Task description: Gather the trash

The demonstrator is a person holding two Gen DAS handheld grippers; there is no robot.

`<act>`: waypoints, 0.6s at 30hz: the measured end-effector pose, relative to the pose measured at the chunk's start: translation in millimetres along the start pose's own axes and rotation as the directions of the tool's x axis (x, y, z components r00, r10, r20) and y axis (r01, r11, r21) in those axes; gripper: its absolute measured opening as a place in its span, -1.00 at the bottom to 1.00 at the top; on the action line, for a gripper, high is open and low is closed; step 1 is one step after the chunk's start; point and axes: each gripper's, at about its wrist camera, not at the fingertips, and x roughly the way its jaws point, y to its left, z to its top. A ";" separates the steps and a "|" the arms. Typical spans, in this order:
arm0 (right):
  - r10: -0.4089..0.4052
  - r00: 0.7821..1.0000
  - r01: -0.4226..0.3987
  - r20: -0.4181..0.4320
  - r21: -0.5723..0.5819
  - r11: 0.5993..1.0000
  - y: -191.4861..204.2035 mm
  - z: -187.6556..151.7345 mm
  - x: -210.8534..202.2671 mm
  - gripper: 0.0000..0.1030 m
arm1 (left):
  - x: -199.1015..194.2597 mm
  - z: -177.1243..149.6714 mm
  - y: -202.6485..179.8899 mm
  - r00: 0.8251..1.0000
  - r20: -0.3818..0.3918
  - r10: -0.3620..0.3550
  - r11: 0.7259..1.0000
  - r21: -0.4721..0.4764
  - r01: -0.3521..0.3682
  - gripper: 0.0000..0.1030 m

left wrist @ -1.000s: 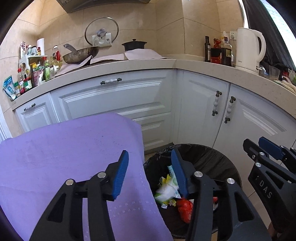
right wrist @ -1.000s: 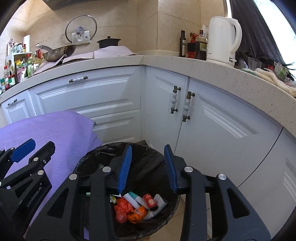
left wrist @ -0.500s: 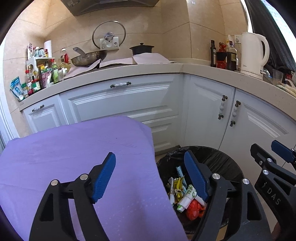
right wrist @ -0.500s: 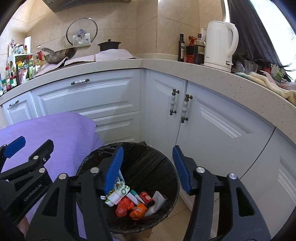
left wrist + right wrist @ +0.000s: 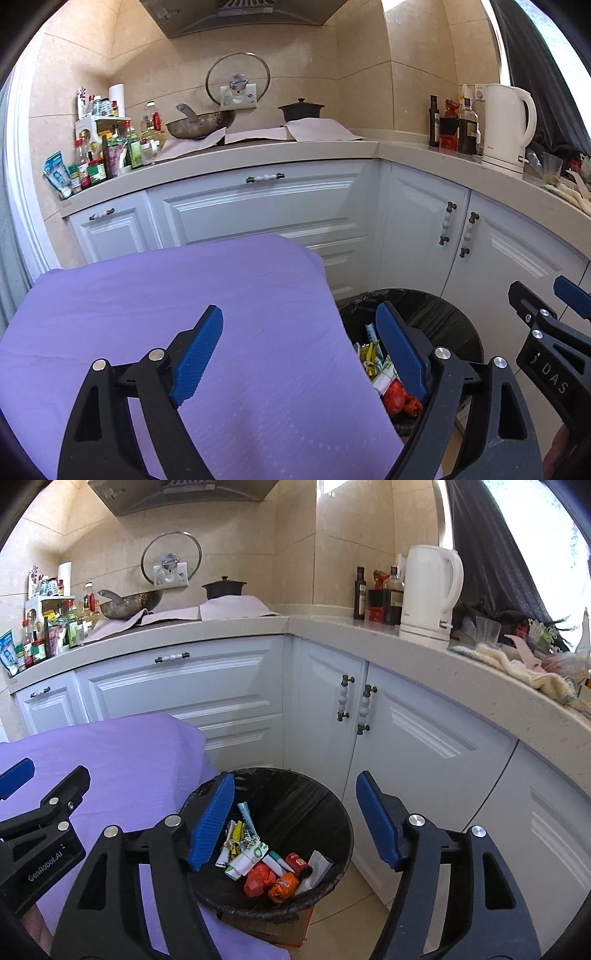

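A black-lined trash bin (image 5: 334,812) stands on the floor by the cabinet corner; it also shows in the left wrist view (image 5: 454,325). Inside lie several pieces of trash (image 5: 266,860): wrappers, a red crumpled piece, an orange one, a red can. My right gripper (image 5: 295,819) is open and empty, above the bin. My left gripper (image 5: 299,350) is open and empty, above the right edge of the purple-covered table (image 5: 184,314), its right finger over the bin. Each gripper shows at the edge of the other's view.
White cabinets (image 5: 221,686) with knobbed handles stand behind the bin. The counter (image 5: 258,151) carries a wok, a pot, bottles and a white kettle (image 5: 428,594). Tan floor tiles (image 5: 354,897) lie to the right of the bin.
Both grippers have opened wider and risen, pulling back from the bin. More trash now lies in the bin than a second ago.
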 end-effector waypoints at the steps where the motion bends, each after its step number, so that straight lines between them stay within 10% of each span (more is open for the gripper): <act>1: 0.000 1.000 0.000 0.003 -0.002 1.000 0.1 0.8 -3.3 0.33 | -3.0 -0.6 2.1 1.000 0.001 0.000 1.000 -0.004 0.000 0.61; 18: -0.003 0.998 0.003 0.070 -0.003 1.000 -1.4 -1.2 -67.9 0.39 | -68.5 -6.1 21.9 0.996 0.087 0.016 1.000 -0.015 -0.014 0.65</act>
